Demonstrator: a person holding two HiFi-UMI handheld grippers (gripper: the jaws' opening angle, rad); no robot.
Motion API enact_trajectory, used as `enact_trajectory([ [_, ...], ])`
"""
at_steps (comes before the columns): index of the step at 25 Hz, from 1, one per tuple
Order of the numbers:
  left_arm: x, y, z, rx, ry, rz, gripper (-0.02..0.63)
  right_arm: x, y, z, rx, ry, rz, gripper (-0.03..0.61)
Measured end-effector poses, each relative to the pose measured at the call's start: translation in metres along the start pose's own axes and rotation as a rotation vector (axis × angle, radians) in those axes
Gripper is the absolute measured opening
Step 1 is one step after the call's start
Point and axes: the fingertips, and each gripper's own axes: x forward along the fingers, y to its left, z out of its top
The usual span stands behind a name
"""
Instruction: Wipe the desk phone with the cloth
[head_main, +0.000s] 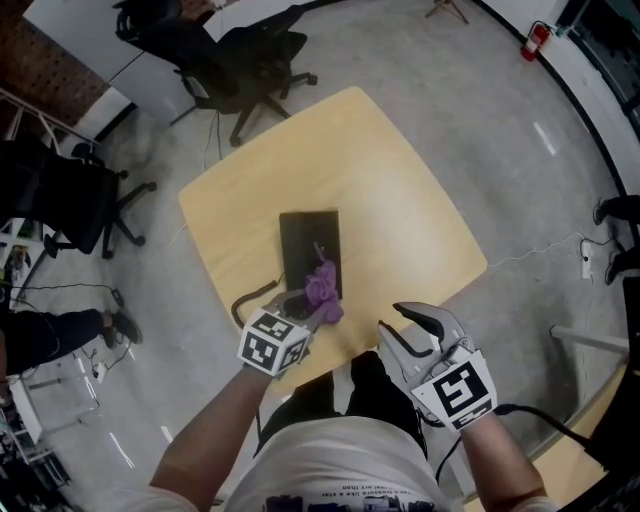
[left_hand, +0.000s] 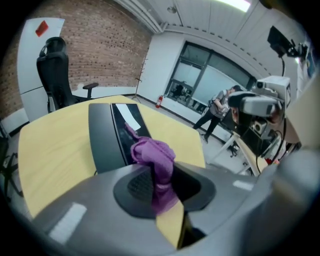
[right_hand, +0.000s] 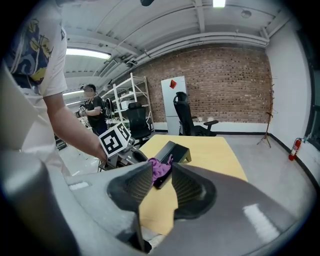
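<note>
A black desk phone (head_main: 308, 245) lies near the middle of the yellow table (head_main: 400, 200), its near end towards me. A bunched purple cloth (head_main: 322, 288) rests on that near end. My left gripper (head_main: 308, 310) is shut on the cloth (left_hand: 152, 155), which bulges out ahead of the jaws over the phone (left_hand: 107, 135). My right gripper (head_main: 392, 320) is held open and holds nothing, at the table's front edge to the right of the phone. In the right gripper view the right gripper (right_hand: 161, 182) points towards the cloth (right_hand: 160, 168) and the phone (right_hand: 175, 150).
A dark cable (head_main: 250, 298) curls on the table left of the phone. Black office chairs (head_main: 250, 60) stand beyond the far edge and another chair (head_main: 70, 205) at the left. A person (right_hand: 92, 110) stands far off by shelving.
</note>
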Motion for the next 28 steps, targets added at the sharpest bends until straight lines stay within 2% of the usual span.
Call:
enact_trajectory([
  [4,-0.01,-0.008,0.013,0.024,-0.036,0.009,0.091,-0.002,0.0,-0.004,0.006,-0.001,0.0,0.121],
  [10,-0.024,0.0,0.083,0.084,-0.148,0.039,0.091,-0.002,-0.006,0.002,0.007,-0.012,0.0,0.121],
  [15,-0.011,0.02,0.12,0.104,-0.164,0.077,0.091,-0.006,-0.014,0.004,0.01,-0.01,-0.002,0.121],
  [20,0.008,0.037,0.107,0.052,-0.126,0.105,0.091,-0.012,-0.022,-0.004,0.017,-0.011,-0.01,0.121],
  [28,0.008,0.02,0.06,-0.001,-0.072,0.092,0.091,-0.013,-0.027,-0.012,0.035,-0.008,-0.006,0.121],
])
